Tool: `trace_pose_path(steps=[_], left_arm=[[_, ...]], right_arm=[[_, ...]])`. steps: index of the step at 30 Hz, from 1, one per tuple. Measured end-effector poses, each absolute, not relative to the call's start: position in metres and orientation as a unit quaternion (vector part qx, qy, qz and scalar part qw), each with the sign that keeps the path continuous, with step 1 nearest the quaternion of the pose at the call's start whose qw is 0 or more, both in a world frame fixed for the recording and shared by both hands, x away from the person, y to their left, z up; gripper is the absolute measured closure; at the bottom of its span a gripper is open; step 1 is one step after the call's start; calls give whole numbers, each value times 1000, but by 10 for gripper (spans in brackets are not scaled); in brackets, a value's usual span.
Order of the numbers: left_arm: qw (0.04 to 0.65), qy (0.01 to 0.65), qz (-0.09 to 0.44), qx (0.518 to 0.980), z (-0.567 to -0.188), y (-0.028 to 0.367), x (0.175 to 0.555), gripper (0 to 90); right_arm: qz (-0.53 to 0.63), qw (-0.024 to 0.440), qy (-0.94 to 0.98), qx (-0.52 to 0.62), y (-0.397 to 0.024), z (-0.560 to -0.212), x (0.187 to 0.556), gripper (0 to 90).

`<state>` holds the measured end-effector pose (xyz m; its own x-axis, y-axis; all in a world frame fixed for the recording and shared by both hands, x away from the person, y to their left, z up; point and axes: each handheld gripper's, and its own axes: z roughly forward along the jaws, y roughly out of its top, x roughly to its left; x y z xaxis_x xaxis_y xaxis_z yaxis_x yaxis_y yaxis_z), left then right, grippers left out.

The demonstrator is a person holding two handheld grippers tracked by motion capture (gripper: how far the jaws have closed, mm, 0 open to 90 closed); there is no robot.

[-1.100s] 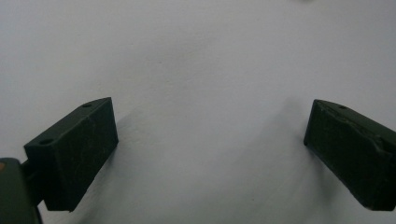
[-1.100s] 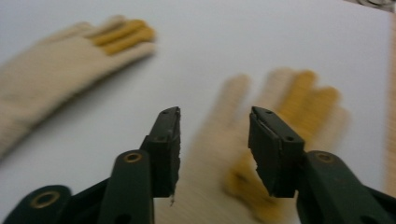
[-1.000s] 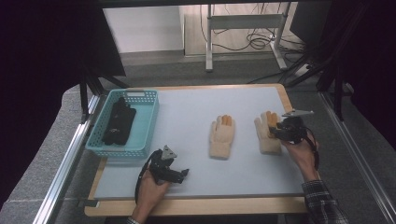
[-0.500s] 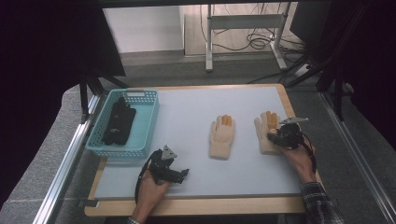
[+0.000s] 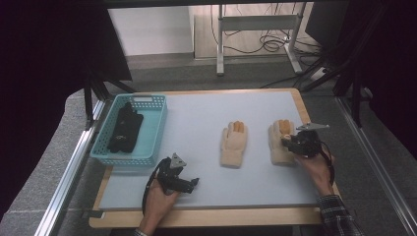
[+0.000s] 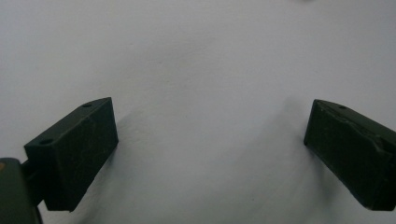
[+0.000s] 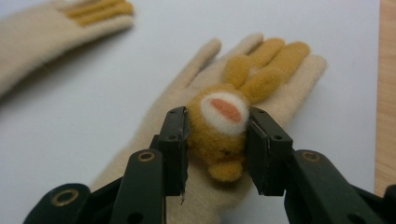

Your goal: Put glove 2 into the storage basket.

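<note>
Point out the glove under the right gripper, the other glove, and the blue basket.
Right glove [image 7: 285,79], right gripper view, on its beige fingers.
Middle glove [image 5: 233,147], high view, on its palm.
Blue basket [image 5: 156,127], high view, on its right wall.

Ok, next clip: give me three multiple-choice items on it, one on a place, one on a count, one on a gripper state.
1. Where do the dark items lie?
A in the teal basket
B on the right glove
C on the floor

2. How many cream gloves lie on the table?
A one
B two
C four

3. What is the right gripper doing?
A hanging open over bare table
B resting inside the basket
C gripping the right glove by its plush animal face

Answers: 1 A, the high view shows them inside it; 2 B, left glove and right glove lie side by side; 3 C, its fingers press both sides of the face.
</note>
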<state>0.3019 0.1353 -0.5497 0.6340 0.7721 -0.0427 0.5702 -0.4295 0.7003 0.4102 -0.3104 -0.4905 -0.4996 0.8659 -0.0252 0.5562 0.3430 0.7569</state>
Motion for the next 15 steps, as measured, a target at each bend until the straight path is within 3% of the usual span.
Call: trace_pose_path(steps=[15], left_arm=[[350, 402, 144, 834, -550, 135, 302, 30]], right_arm=[[422, 190, 766, 446, -262, -451, 391, 603]])
